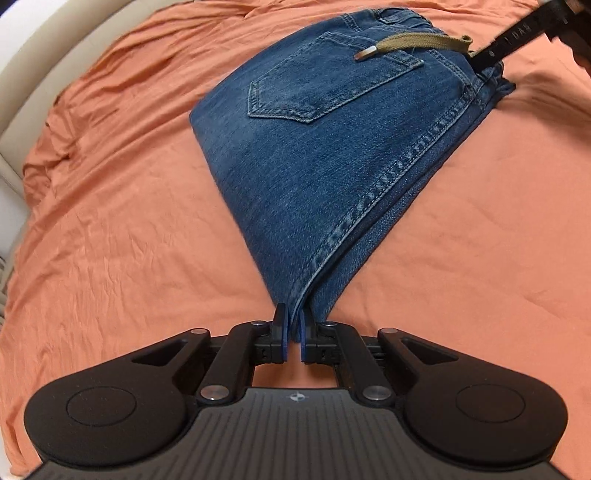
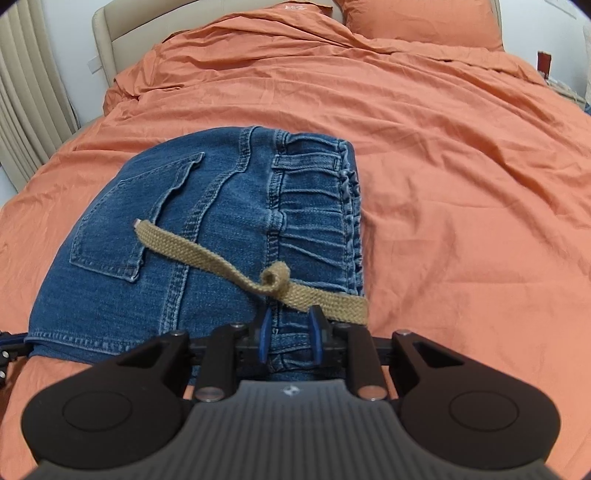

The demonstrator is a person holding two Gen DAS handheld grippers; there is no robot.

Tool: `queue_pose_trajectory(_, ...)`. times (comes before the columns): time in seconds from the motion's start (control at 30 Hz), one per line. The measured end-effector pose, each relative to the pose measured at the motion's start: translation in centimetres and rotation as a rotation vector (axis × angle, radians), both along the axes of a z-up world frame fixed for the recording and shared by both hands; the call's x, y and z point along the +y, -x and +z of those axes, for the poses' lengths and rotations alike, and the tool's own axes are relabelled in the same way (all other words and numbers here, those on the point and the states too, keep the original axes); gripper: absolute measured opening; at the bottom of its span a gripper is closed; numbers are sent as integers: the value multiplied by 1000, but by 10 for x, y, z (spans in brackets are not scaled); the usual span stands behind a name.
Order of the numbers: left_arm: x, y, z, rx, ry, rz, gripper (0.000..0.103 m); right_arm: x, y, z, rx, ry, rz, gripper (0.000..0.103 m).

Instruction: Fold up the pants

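Note:
Blue denim pants [image 1: 314, 147] lie folded on the orange bed sheet [image 1: 110, 221], back pocket up, with a tan drawstring [image 1: 417, 44] across the waist. My left gripper [image 1: 294, 328] is shut on the folded corner of the pants nearest me. My right gripper [image 2: 288, 332] is shut on the elastic waistband of the pants [image 2: 207, 236], just under the tan drawstring [image 2: 221, 262]. The right gripper's finger [image 1: 506, 44] shows at the top right of the left wrist view, at the waist end.
The orange sheet [image 2: 461, 184] covers the whole bed and is wrinkled. An orange pillow [image 2: 424, 18] lies at the head. A beige headboard [image 2: 129, 40] and curtains [image 2: 26, 110] stand at the left. The bed frame [image 1: 48, 74] runs along the left.

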State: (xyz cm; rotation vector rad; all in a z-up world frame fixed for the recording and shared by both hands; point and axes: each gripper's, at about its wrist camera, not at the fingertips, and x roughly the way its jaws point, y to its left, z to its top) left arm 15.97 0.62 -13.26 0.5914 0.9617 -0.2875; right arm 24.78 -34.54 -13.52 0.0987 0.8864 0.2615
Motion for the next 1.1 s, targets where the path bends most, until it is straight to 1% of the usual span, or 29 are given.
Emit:
queue_pose_trajectory(0.1,7,2,9,68,12,13,6,-2,9,7,-17,-3,-6,17)
queue_pose_trajectory(0.13,10,6,12,74,19,15,7,-3,11,11,-23,3,-4,18)
queue_pose_trajectory(0.17,13,7,16,73,29,19,11,-4,14,14,-28,9,-5,20)
queue_pose_trajectory(0.2,17,7,22,69,43,25,13,-6,17,18,-35,10,-8,23)
queue_pose_trajectory(0.23,20,8,29,59,62,35,13,-8,21,21,-45,11,-14,30)
queue_pose_trajectory(0.3,23,4,45,27,111,51,14,-13,26,29,-71,5,-38,30)
queue_pose_trajectory(0.4,21,-11,68,-48,207,76,14,-17,32,44,-145,-25,-71,31)
queue_pose_trajectory(0.47,10,-25,75,-98,263,88,14,-11,33,52,-204,-41,-63,31)
queue_pose_trajectory(0.53,-8,-37,75,-143,303,80,14,2,33,58,-257,-37,-30,30)
queue_pose_trajectory(0.57,-18,-43,74,-156,322,70,14,11,32,59,-279,-28,-4,30)
queue_pose_trajectory(0.6,-29,-50,72,-168,339,53,17,21,31,60,-302,-11,20,30)
queue_pose_trajectory(0.67,-51,-63,65,-189,351,3,21,42,26,60,-331,37,71,29)
queue_pose_trajectory(0.73,-71,-75,55,-200,332,-21,22,61,17,56,-335,92,103,29)
queue_pose_trajectory(0.8,-81,-88,41,-194,322,-7,22,74,8,49,-326,118,129,28)
queue_pose_trajectory(0.87,-82,-99,27,-164,341,15,22,81,-3,36,-288,130,162,24)
queue_pose_trajectory(0.93,-78,-108,12,-127,365,38,22,86,-11,20,-237,158,184,24)
queue_pose_trajectory(1.0,-72,-115,-6,-83,386,57,22,86,-19,2,-174,154,200,25)
queue_pose_trajectory(1.1,-63,-122,-19,-60,446,98,22,88,-25,-11,-140,155,208,25)
